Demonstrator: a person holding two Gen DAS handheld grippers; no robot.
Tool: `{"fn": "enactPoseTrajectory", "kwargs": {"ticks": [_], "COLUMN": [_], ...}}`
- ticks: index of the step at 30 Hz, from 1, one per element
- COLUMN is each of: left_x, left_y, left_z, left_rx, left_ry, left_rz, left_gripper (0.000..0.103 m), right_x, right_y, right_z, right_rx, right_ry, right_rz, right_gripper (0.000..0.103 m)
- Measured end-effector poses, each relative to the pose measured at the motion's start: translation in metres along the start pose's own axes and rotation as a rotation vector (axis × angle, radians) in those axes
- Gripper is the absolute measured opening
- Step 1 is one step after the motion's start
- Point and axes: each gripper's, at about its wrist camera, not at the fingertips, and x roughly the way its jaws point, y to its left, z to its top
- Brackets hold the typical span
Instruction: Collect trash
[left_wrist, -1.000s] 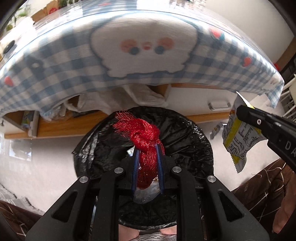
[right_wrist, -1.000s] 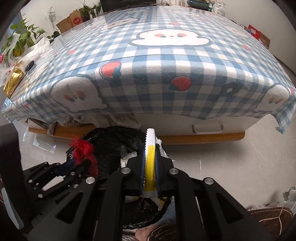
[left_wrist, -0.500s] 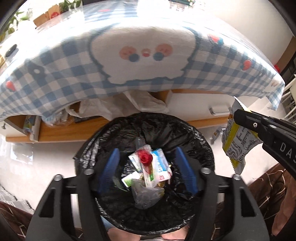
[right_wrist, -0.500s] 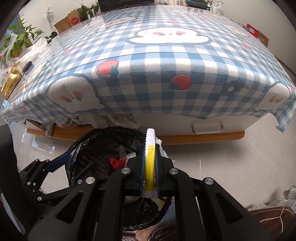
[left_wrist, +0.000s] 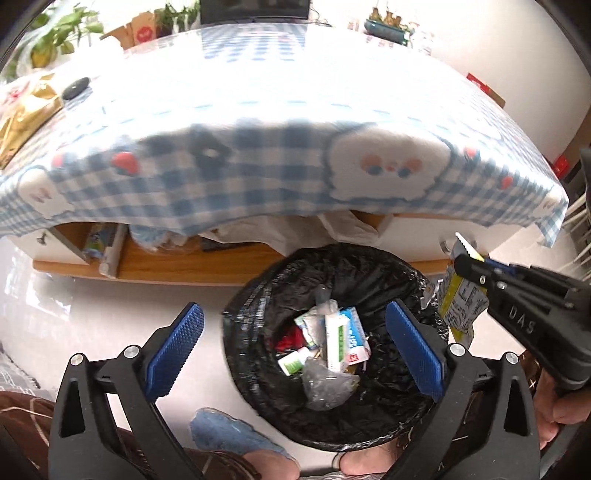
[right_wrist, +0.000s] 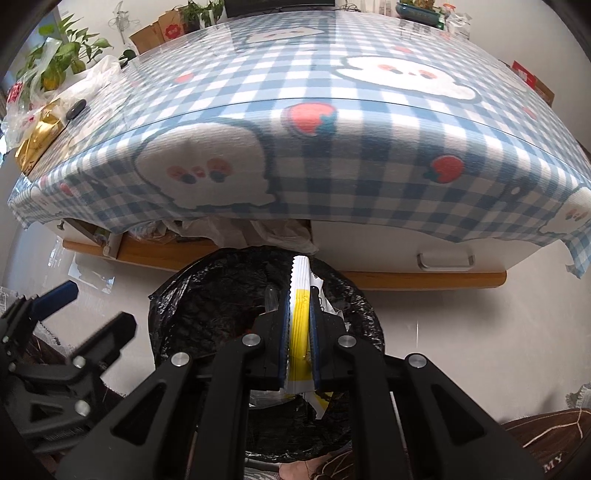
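A bin lined with a black bag (left_wrist: 258, 288) stands on the floor before the table. In it lie a red mesh net (left_wrist: 291, 338), small cartons (left_wrist: 347, 336) and a clear plastic scrap. My left gripper (left_wrist: 293, 308) hangs above the bin's left side, its jaws opening wide, with nothing between the blue pads (left_wrist: 177, 347). My right gripper (right_wrist: 298, 295) is shut on a yellow and white snack wrapper (right_wrist: 300, 328) directly over the bin (right_wrist: 177, 306). From the left wrist, that right gripper (left_wrist: 465, 266) and wrapper (left_wrist: 460, 299) sit at the bin's right rim.
A table with a blue checked cloth (right_wrist: 332, 155) overhangs a wooden shelf (left_wrist: 166, 266) stuffed with bags. A gold pouch (right_wrist: 37, 140) and a black object (right_wrist: 75, 109) lie at the table's left end. A person's feet and a blue slipper (left_wrist: 229, 432) sit beside the bin.
My left gripper opened and let go of the red net, which dropped into the bin, then rose and shifted left. My right gripper carried the wrapper over the bin.
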Motion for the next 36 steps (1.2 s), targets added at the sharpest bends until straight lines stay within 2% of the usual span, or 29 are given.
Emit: {"fn": "enactPoseTrajectory", "kwargs": {"ticks": [5,13,17,21,22,24,25,28,31,36], "left_x": [-0.009,-0.011,-0.01,-0.01,-0.011,-0.013,-0.016,-0.029,-0.049,-0.09], "left_y": [0.02,0.025,0.026,0.025,0.025,0.024,0.023,0.019,0.014,0.005], "left_z": [0.0,-0.001,-0.001,-0.001,-0.001,0.0,0.001,0.003,0.005,0.003], "left_rx": [-0.034,-0.032,-0.034,-0.033,-0.034,-0.033,-0.03,-0.024,-0.02,-0.009], "left_ry": [0.004,0.008,0.015,0.015,0.015,0.012,0.007,-0.014,-0.045,-0.112], "left_rz": [0.006,0.012,0.014,0.018,0.017,0.017,0.016,0.004,-0.003,-0.026], "left_gripper": [0.097,0.097,0.097,0.097,0.097,0.097,0.097,0.097,0.097,0.097], "right_x": [0.0,0.003,0.0,-0.006,-0.009,-0.018,-0.024,-0.046,-0.074,-0.118], "right_y": [0.012,0.026,0.027,0.026,0.025,0.022,0.02,0.011,0.0,-0.012], "right_z": [-0.002,-0.002,-0.001,-0.001,-0.001,-0.001,-0.002,-0.002,-0.004,-0.017], "right_rx": [-0.012,-0.026,-0.026,-0.016,-0.016,-0.013,-0.011,-0.005,0.018,0.051], "right_ry": [-0.008,-0.009,-0.03,-0.048,-0.052,-0.068,-0.079,-0.119,-0.172,-0.259], "right_rz": [0.01,0.027,0.023,0.032,0.036,0.032,0.03,0.024,0.011,-0.023], "right_gripper": [0.008,0.009,0.014,0.037,0.04,0.053,0.061,0.073,0.089,0.095]}}
